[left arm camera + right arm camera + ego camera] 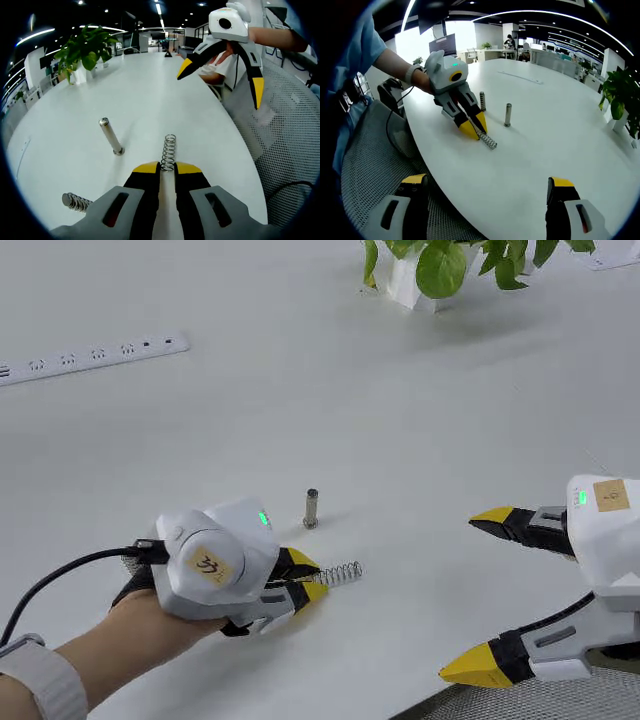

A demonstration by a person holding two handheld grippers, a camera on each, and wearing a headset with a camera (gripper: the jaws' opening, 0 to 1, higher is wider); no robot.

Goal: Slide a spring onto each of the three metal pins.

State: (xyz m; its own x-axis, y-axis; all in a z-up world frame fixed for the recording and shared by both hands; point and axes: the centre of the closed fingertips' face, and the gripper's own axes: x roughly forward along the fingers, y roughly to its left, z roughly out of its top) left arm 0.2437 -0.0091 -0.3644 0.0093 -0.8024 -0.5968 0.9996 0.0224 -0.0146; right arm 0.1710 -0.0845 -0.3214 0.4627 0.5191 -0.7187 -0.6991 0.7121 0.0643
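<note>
Head view, left claw (318,578) pinching coiled spring (341,573)

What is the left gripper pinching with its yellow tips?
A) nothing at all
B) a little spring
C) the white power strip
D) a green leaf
B: the left gripper has its jaws shut on one end of the spring, and the rest of the spring sticks out in front of the tips.
</note>
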